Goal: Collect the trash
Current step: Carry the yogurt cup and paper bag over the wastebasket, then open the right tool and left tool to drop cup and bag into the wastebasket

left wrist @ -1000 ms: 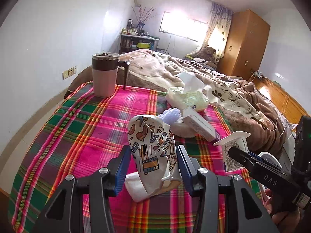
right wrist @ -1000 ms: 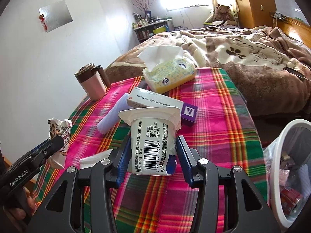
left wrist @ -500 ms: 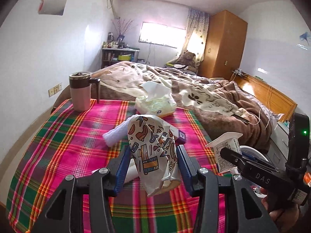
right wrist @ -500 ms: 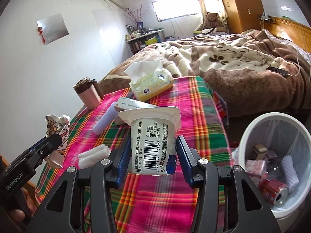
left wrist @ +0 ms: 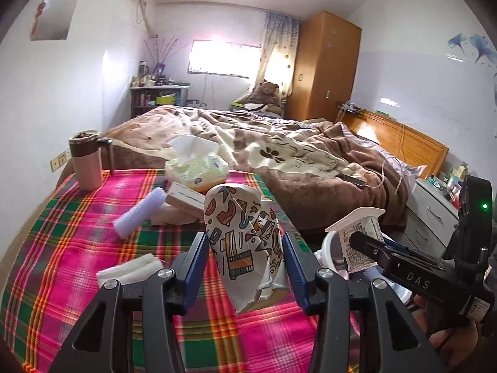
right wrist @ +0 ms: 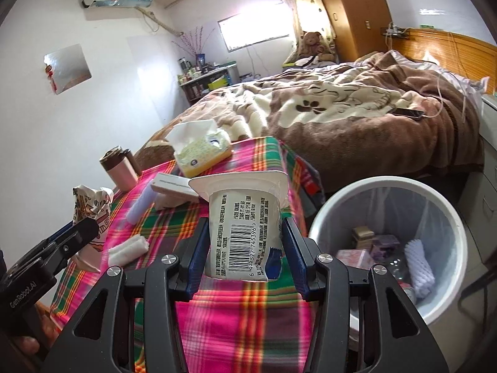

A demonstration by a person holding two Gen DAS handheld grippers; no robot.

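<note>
The crumpled paper cup (left wrist: 245, 242) is pinched in the left gripper (left wrist: 245, 267), lifted above the plaid tablecloth (left wrist: 77, 239). The yogurt cup (right wrist: 245, 233) is squeezed in the right gripper (right wrist: 245, 248), held just beside the white trash bin (right wrist: 388, 186), which already has junk in it. On the table sit a tissue pack (left wrist: 195, 168), mug (left wrist: 87, 161) and small box (left wrist: 186, 197).

left claw (left wrist: 245, 258) clamped, right claw (right wrist: 245, 242) clamped, both raised, side by side
</note>
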